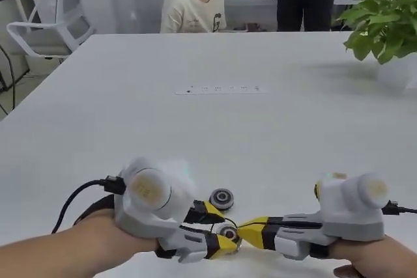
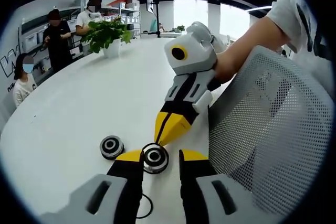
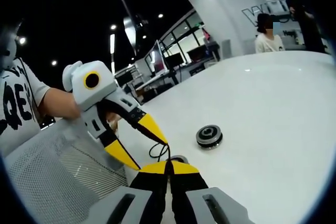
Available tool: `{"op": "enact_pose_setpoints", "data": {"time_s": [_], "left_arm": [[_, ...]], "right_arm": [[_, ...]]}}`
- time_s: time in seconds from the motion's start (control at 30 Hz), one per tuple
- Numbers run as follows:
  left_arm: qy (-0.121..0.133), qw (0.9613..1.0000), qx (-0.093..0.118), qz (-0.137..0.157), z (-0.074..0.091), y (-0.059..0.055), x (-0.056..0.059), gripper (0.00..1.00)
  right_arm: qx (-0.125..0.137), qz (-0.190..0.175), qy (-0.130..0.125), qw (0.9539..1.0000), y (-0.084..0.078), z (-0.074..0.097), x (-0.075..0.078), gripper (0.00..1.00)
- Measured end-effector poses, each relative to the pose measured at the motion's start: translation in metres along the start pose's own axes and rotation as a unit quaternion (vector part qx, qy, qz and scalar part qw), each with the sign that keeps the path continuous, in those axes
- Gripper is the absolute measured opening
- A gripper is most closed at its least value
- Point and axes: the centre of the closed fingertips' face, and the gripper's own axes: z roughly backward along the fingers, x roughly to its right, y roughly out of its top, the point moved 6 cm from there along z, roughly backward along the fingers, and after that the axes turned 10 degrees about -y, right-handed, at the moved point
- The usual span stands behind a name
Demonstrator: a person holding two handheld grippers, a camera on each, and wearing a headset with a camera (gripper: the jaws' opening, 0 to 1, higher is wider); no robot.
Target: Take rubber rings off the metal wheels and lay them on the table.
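The left gripper (image 2: 163,156), jaws spread, brackets the near wheel (image 2: 156,158) on the table (image 1: 260,128) while the right gripper (image 3: 169,165), jaws pressed together, sits at its rim; next it probably must pinch and peel the ring (image 2: 156,172).

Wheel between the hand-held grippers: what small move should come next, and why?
Probably close the left hand-held gripper on the wheel to steady it. Its jaws stand open on either side of the wheel, while the right hand-held gripper, tips shut, touches the wheel's rim.

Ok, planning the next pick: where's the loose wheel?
Head view: the loose wheel sits on the white table, just beyond the open left gripper.
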Motion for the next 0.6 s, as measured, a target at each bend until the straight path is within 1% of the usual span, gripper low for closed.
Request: {"op": "enact_pose_setpoints", "data": {"time_s": [0.17, 0.5, 0.6], "left_arm": [[0.002, 0.9999, 0.01, 0.009, 0.012, 0.0, 0.002, 0.28], [0.013, 0.9997, 0.019, 0.006, 0.038, 0.0, 0.005, 0.38], [0.014, 0.9995, 0.026, 0.009, 0.048, 0.001, 0.006, 0.4]], "right_arm": [[-0.001, 0.0, 0.005, 1.0, 0.003, 0.001, -0.001, 0.0], [-0.002, 0.011, 0.02, 0.9997, 0.017, -0.003, -0.005, 0.0], [-0.003, 0.014, 0.024, 0.9996, 0.02, -0.006, -0.007, 0.0]]}}
